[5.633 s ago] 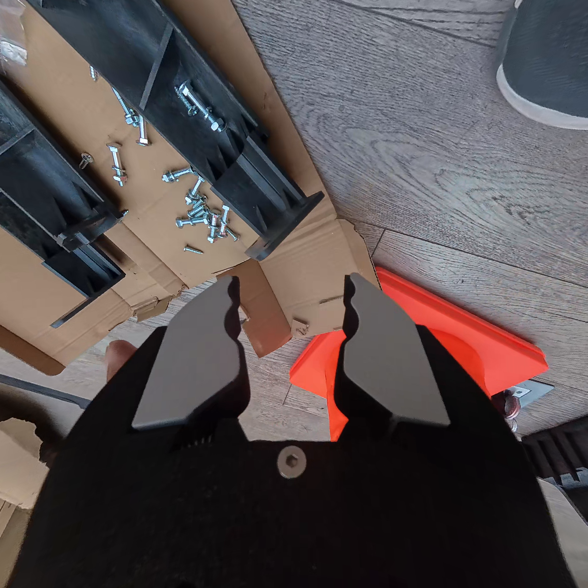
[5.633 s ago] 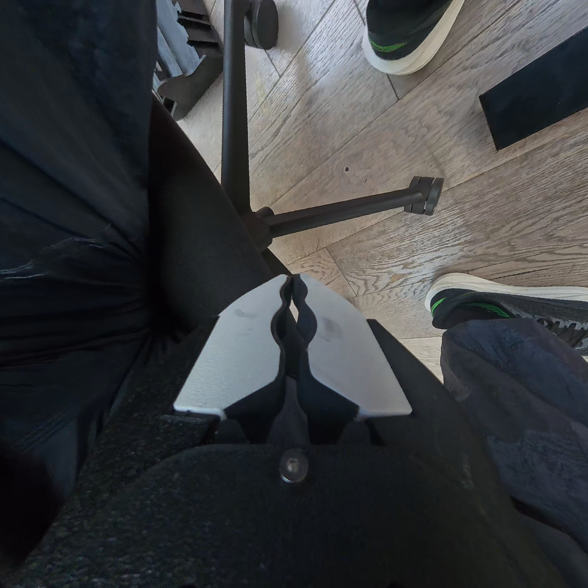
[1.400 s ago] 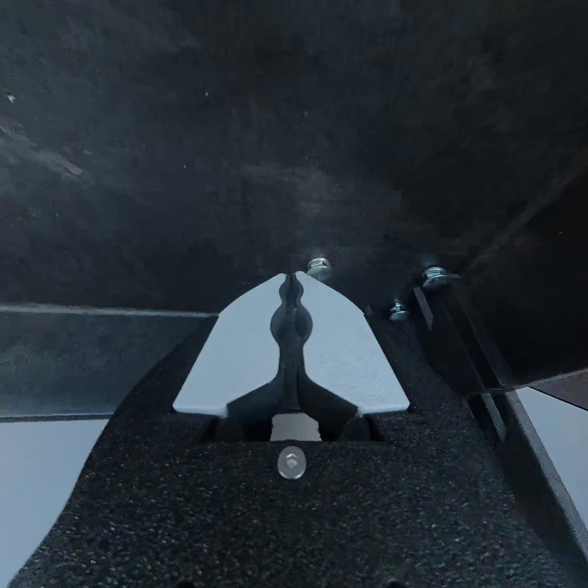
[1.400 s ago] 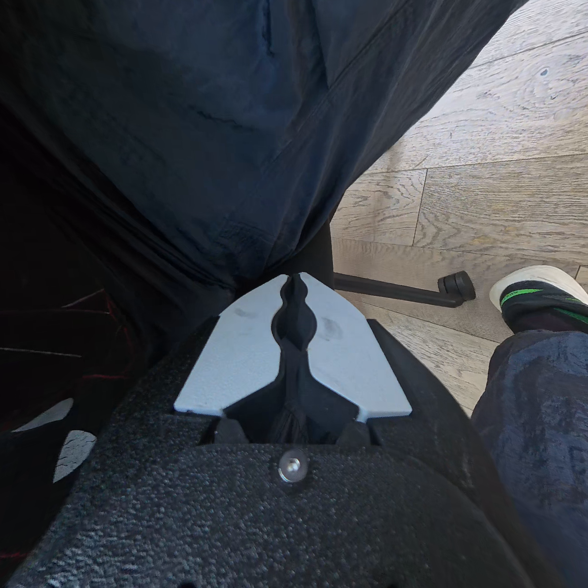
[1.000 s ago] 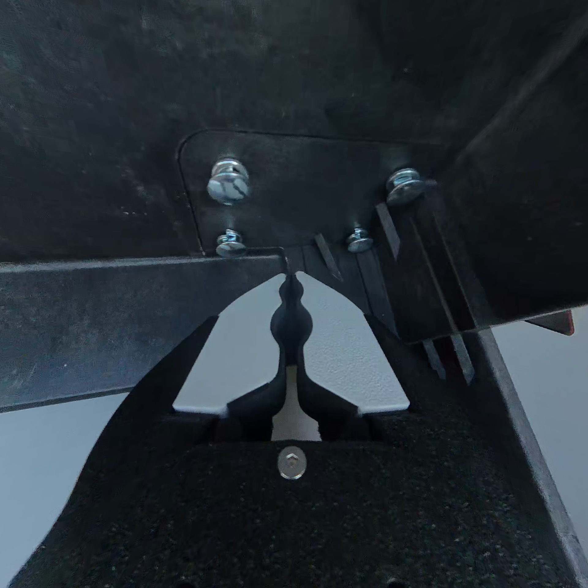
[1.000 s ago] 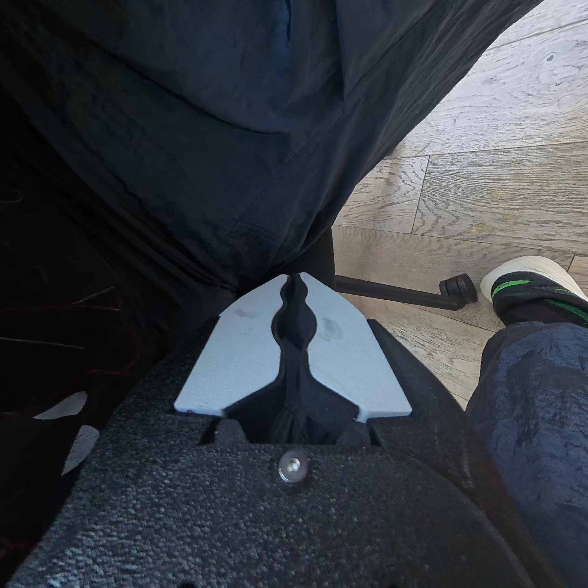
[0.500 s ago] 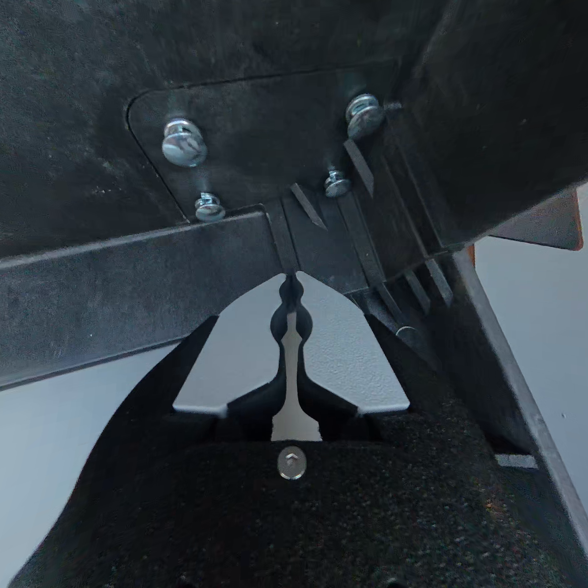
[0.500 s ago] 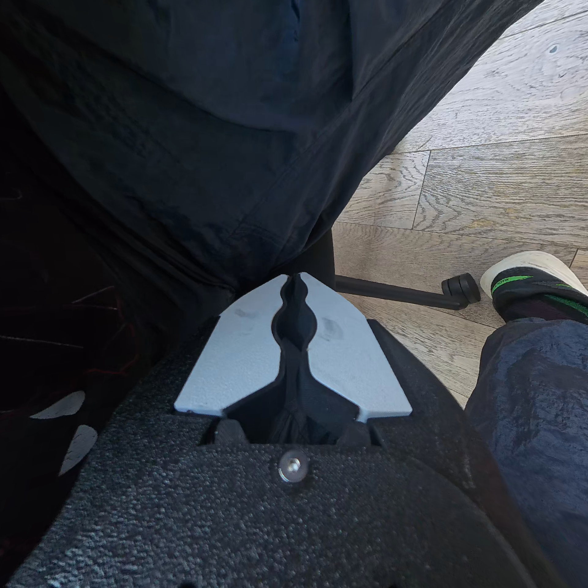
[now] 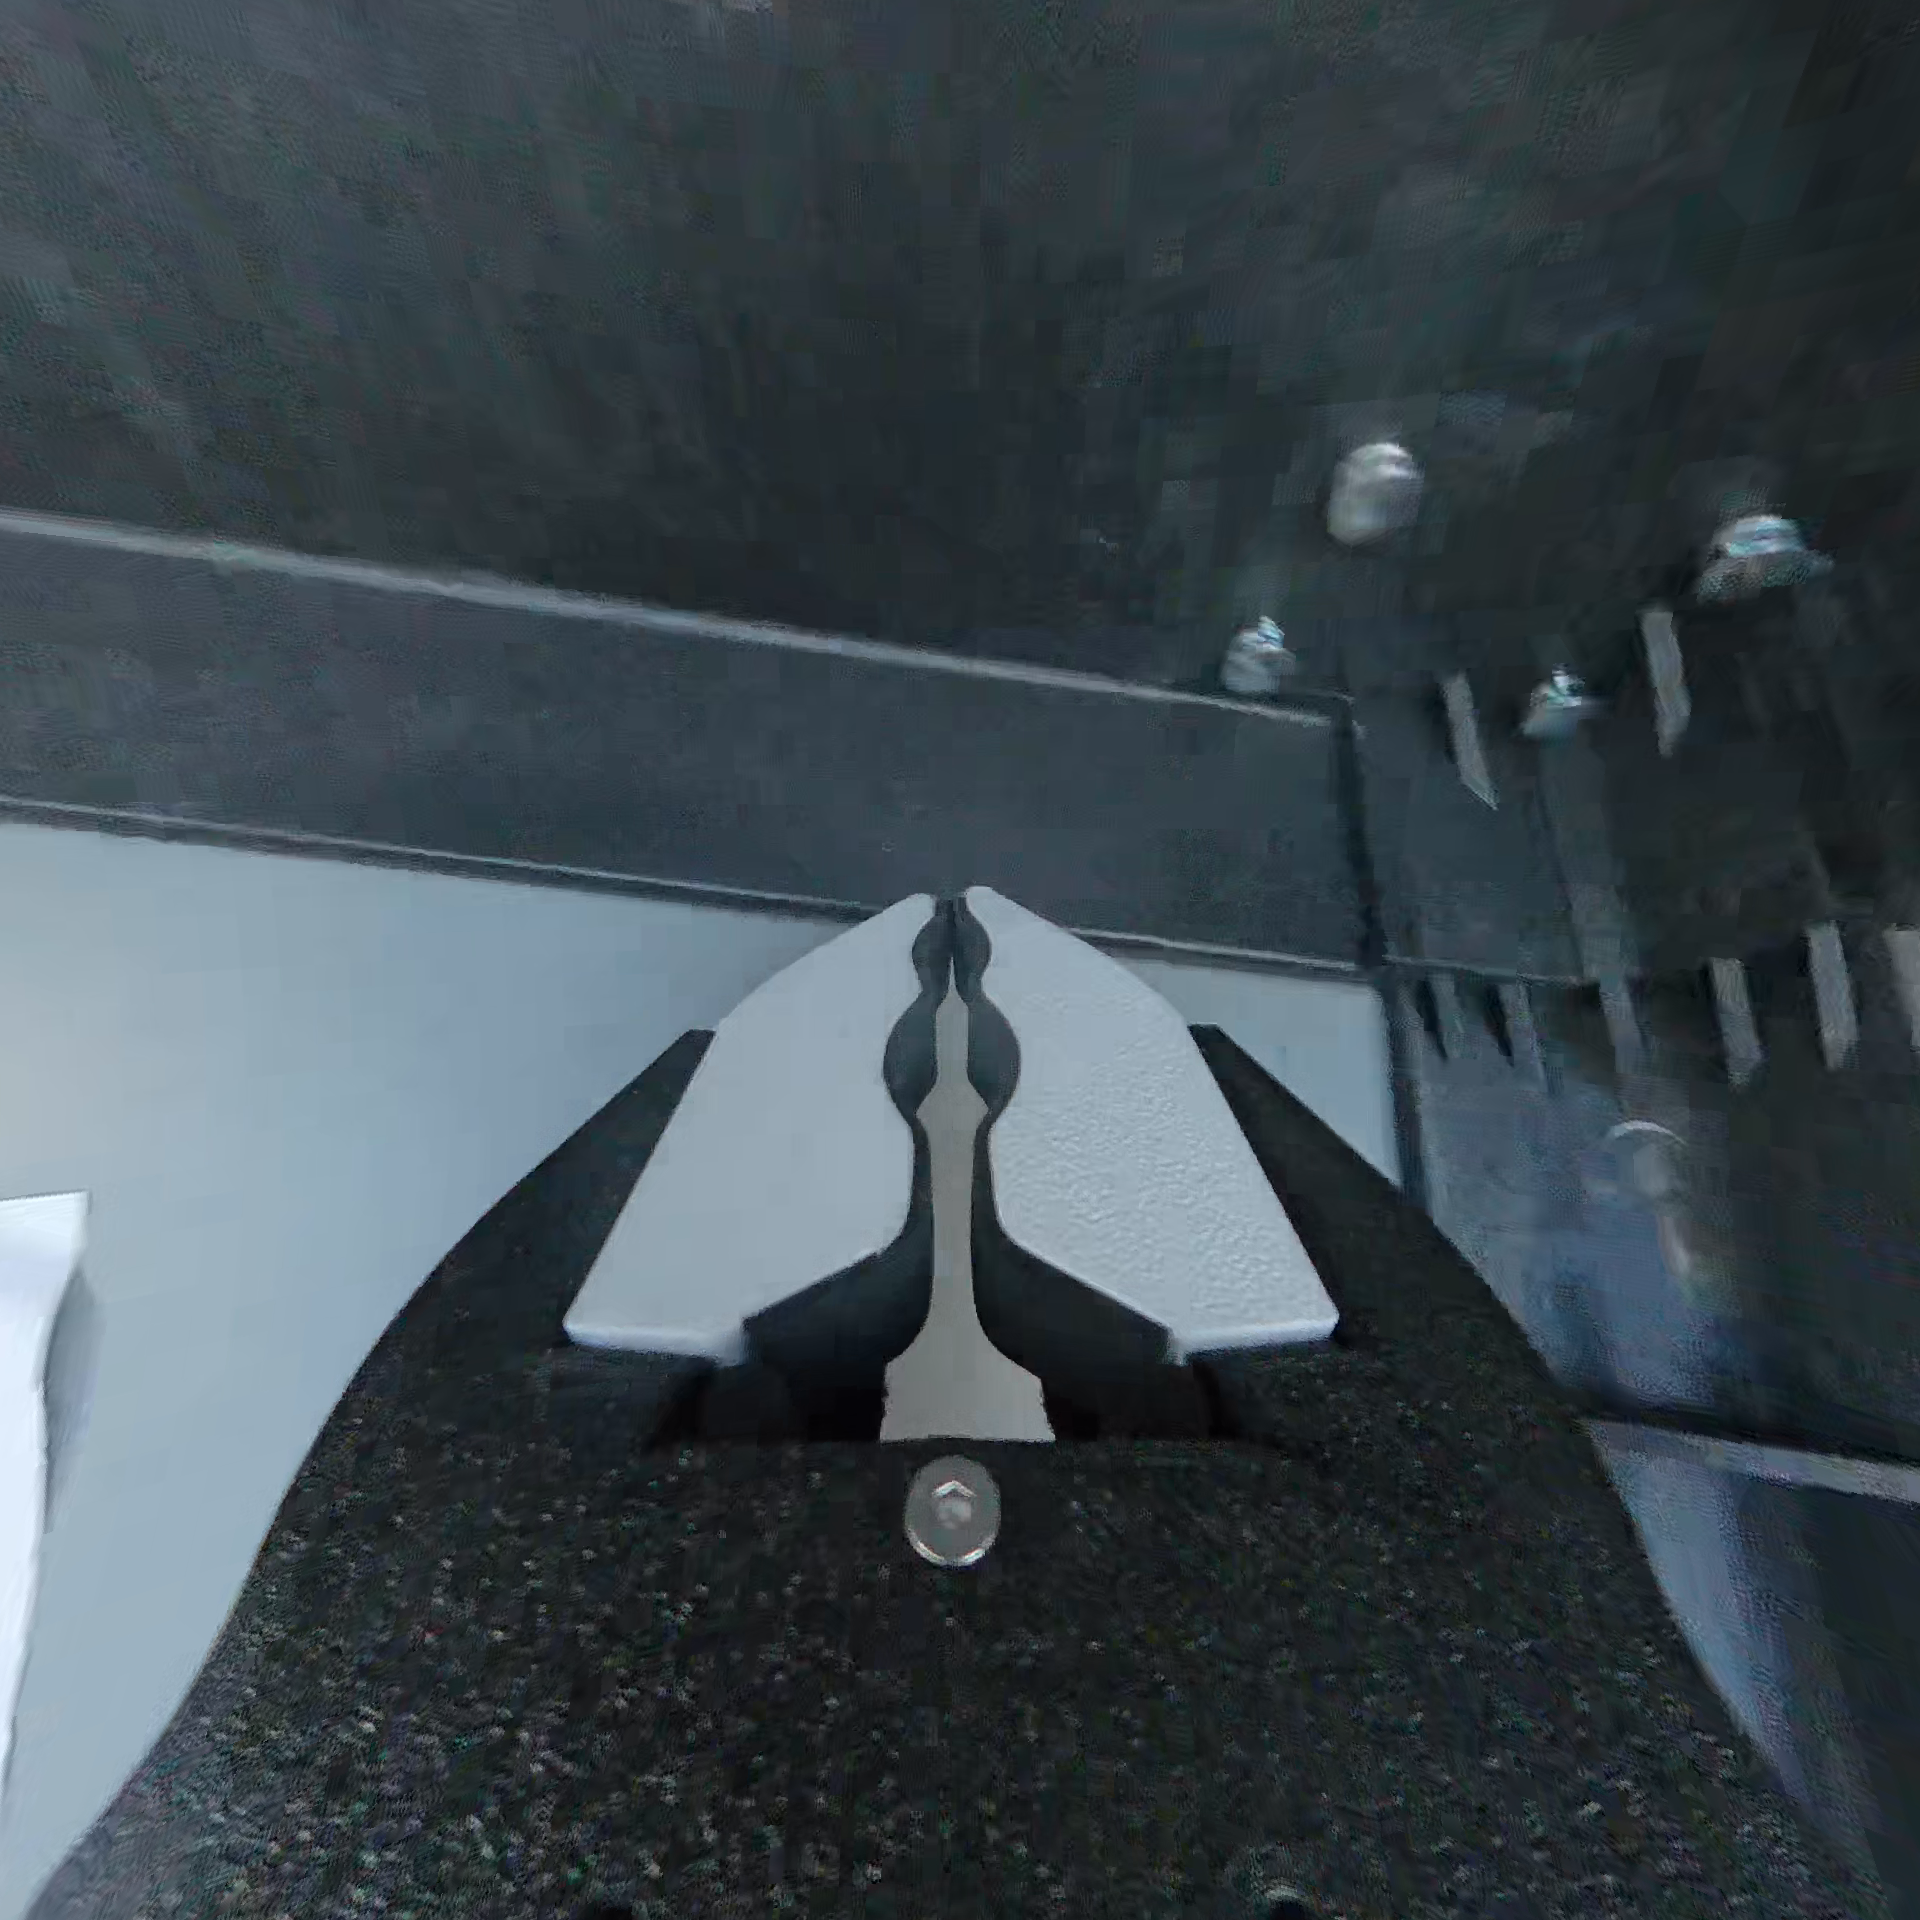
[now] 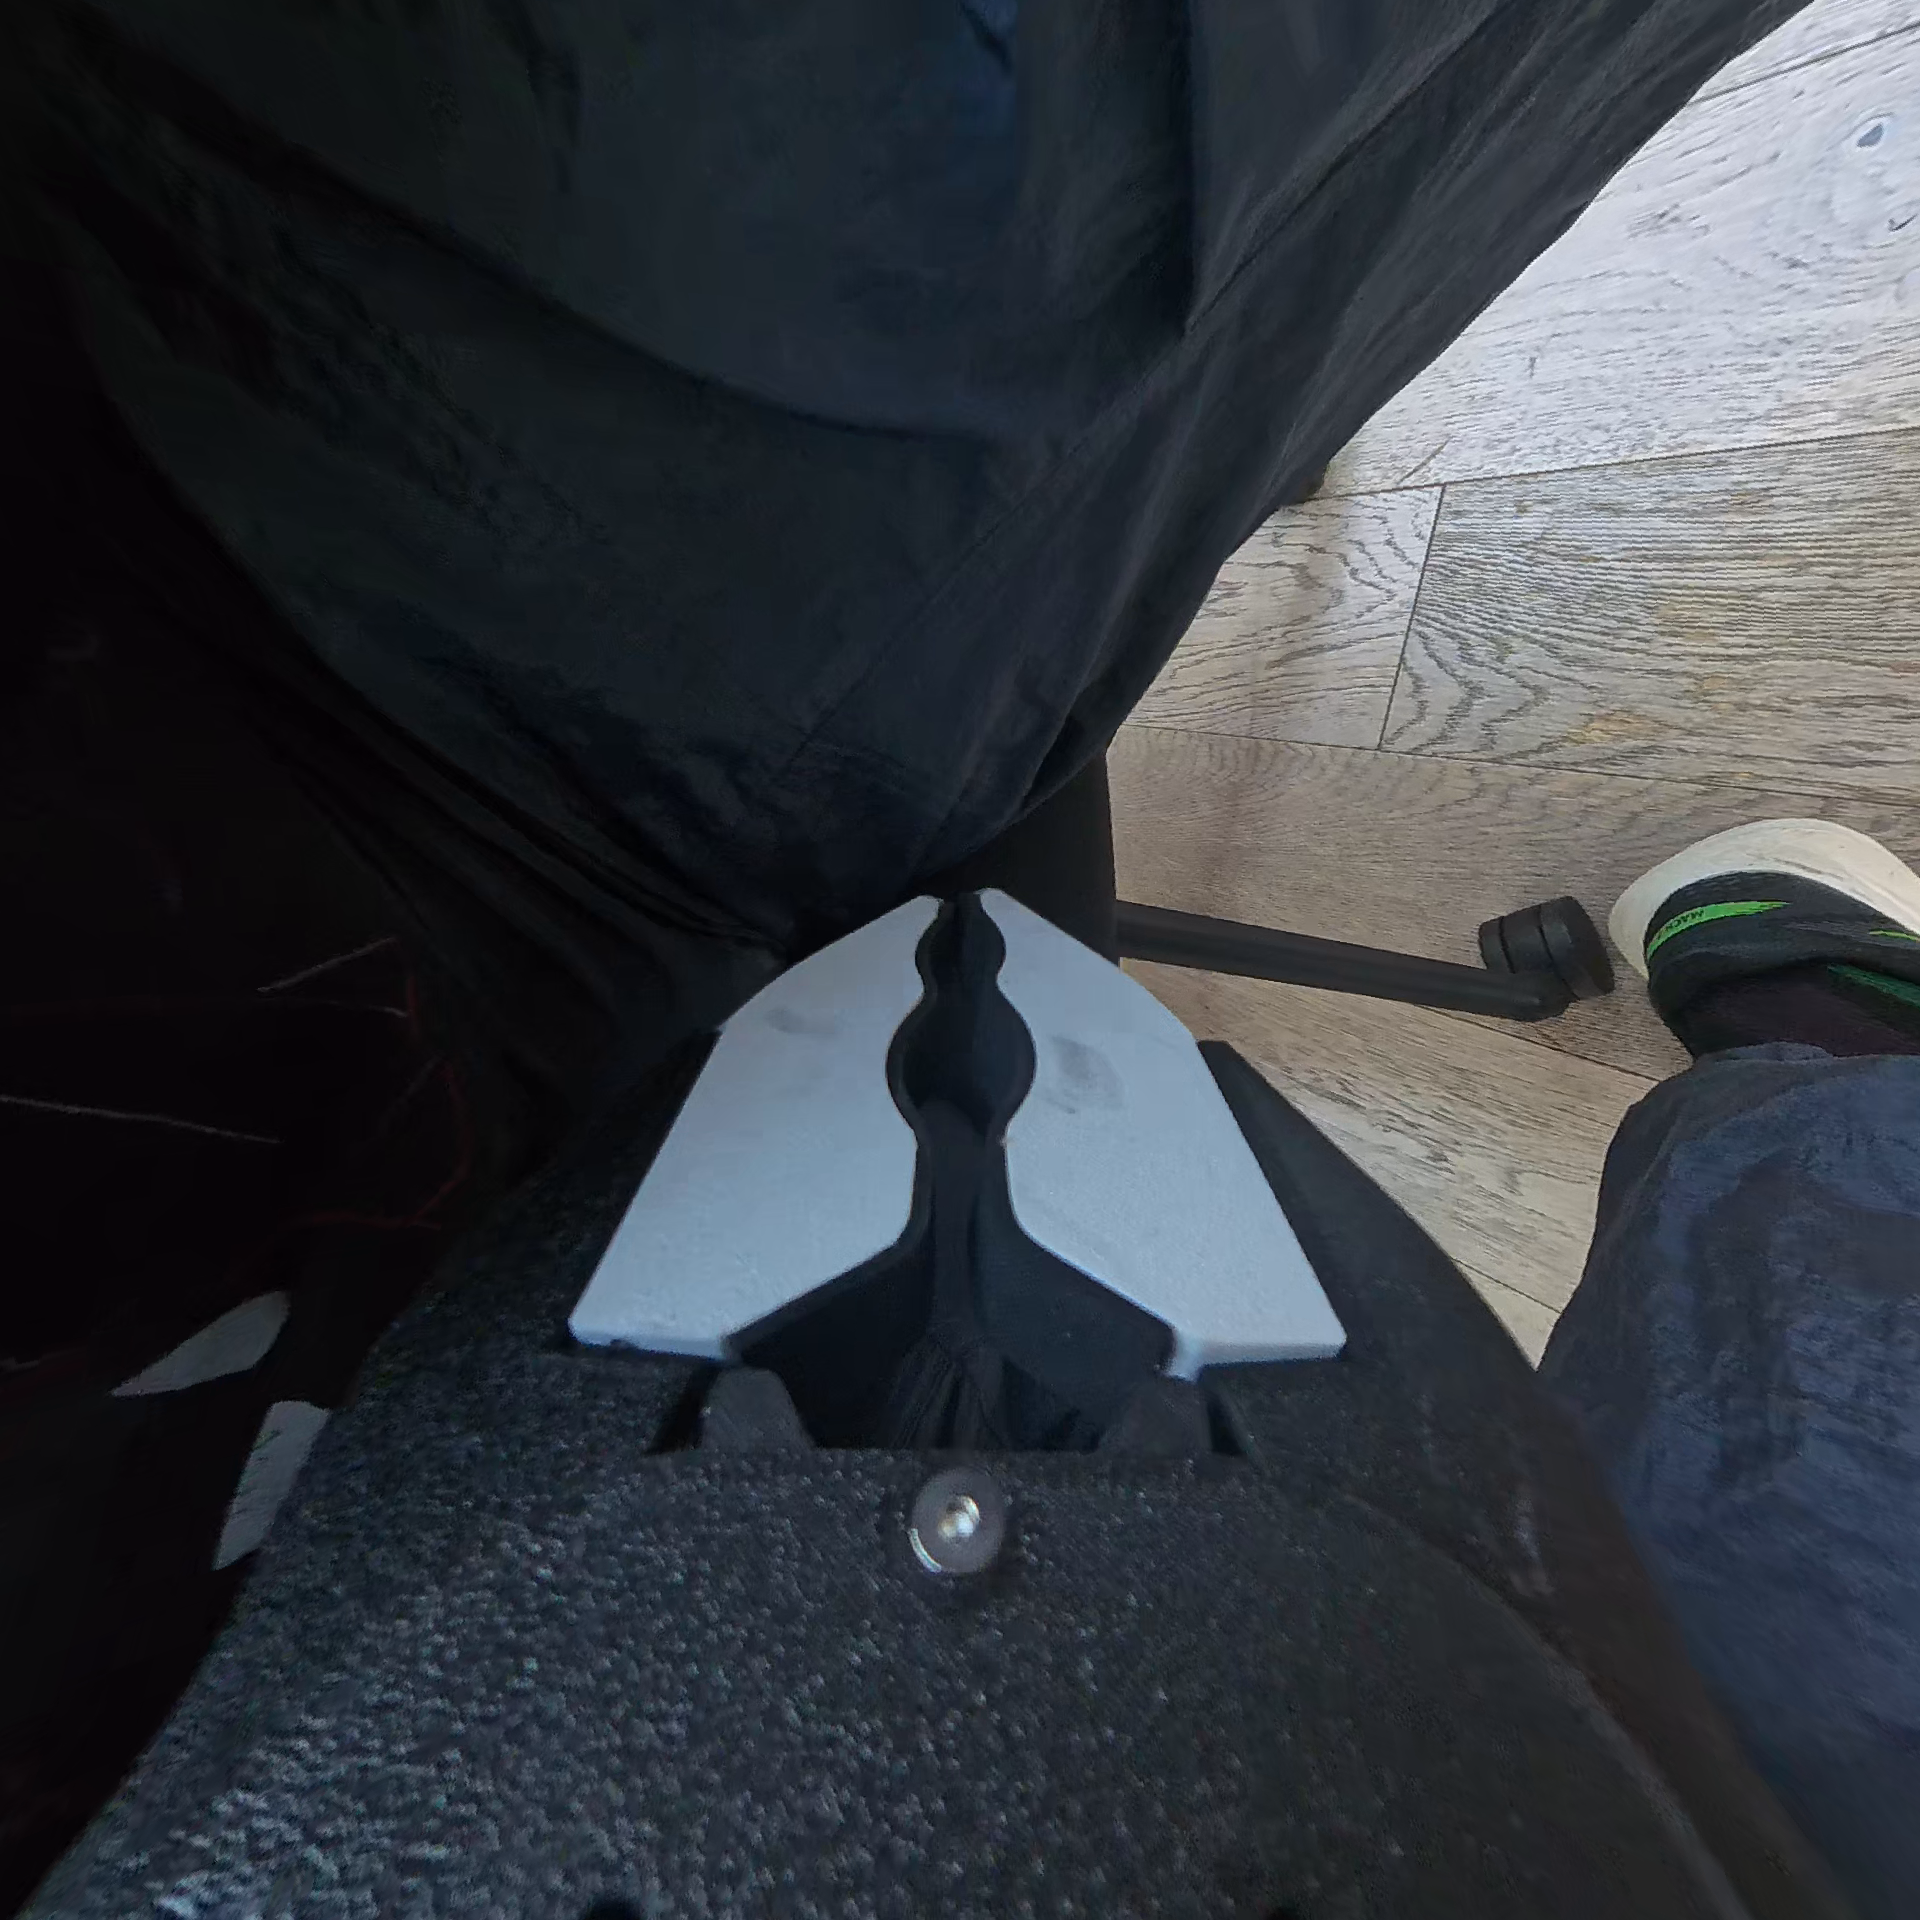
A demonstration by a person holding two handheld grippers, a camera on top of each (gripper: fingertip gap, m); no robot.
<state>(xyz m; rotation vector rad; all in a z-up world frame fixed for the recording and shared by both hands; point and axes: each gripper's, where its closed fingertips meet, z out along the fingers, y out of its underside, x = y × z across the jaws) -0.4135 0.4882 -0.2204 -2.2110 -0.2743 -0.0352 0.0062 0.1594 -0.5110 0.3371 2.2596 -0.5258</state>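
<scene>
Pointing up at a black rail [image 9: 665, 769] of a dark frame, the left gripper [image 9: 954, 906] has its pale fingers [image 9: 1122, 1132] closed tip to tip on nothing, the tips just below the rail's lower edge; silver bolts [image 9: 1371, 494] sit in a black bracket [image 9: 1621, 790] well off to the right. The right gripper [image 10: 961, 906] is likewise closed and bare, its tips close against dark trousers [image 10: 644, 436], with a chair leg [image 10: 1330, 961], a shoe [image 10: 1787, 925] and wood floor [image 10: 1621, 623] to the right.
</scene>
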